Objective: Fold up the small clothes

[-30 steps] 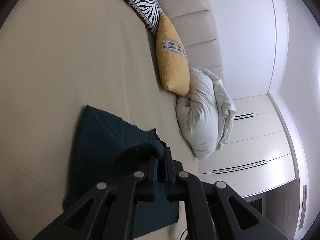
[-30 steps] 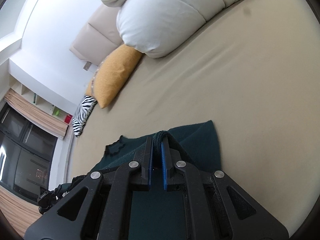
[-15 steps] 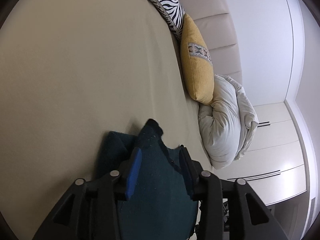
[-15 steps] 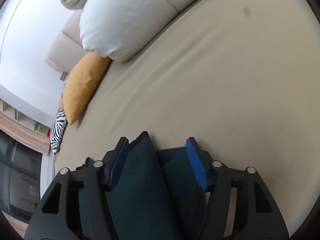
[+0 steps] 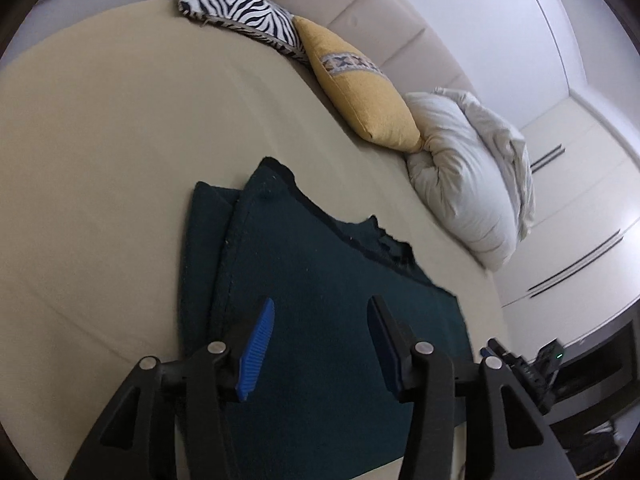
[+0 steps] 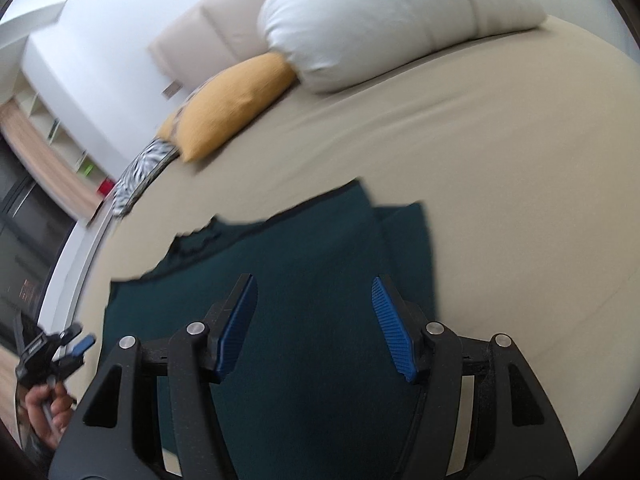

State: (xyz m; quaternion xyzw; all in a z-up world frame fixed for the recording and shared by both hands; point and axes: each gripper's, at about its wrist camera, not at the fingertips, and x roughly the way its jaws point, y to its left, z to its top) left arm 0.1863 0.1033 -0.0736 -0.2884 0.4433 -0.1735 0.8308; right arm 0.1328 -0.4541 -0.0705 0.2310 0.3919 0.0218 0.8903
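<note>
A dark teal garment (image 5: 320, 280) lies folded flat on the beige bed sheet (image 5: 100, 140), one layer over another, with a jagged dark edge at its far side. It also shows in the right wrist view (image 6: 312, 264). My left gripper (image 5: 322, 320) is open and empty, hovering above the garment's near part. My right gripper (image 6: 316, 312) is open and empty, also above the garment. The left gripper, held in a hand, shows at the lower left of the right wrist view (image 6: 68, 350).
A zebra cushion (image 5: 240, 8), a yellow cushion (image 5: 360, 96) and a rolled white duvet (image 5: 472, 184) line the padded headboard (image 5: 360, 8). White wardrobe doors (image 5: 580, 216) stand to the right. Window and shelves (image 6: 32, 184) lie left in the right wrist view.
Both grippers let go of the garment's edge, opened and pulled back. The folded layer now lies flat on the garment.
</note>
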